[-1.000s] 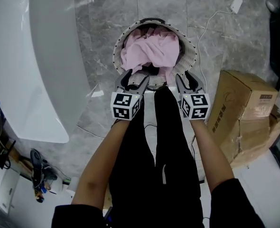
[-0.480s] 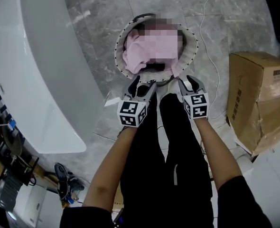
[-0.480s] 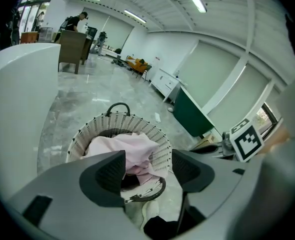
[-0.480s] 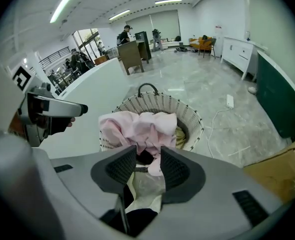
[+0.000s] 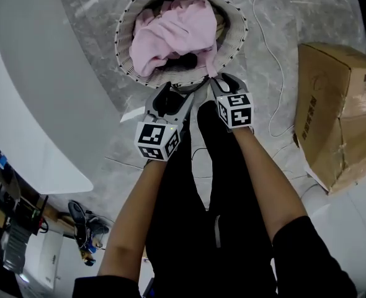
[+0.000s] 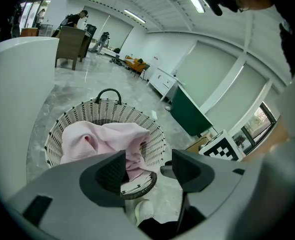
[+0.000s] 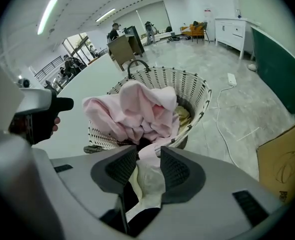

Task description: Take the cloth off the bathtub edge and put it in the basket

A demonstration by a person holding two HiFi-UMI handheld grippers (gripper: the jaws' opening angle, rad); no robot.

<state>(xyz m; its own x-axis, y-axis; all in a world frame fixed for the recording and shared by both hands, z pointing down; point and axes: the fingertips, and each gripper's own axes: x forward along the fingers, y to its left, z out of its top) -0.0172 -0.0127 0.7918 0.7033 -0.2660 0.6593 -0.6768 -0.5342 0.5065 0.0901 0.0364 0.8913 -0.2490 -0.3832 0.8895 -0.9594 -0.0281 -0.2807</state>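
Both the left gripper (image 5: pixel 174 95) and the right gripper (image 5: pixel 223 82) have their jaws apart and grip nothing, while just beyond them the pink cloth (image 5: pixel 174 33) lies heaped in the basket (image 5: pixel 126 61), soft, light and limp I think, so best pinched at a raised fold on top.

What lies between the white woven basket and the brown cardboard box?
A thin white cable on grey marble floor between basket and box; seen in head and right gripper views.
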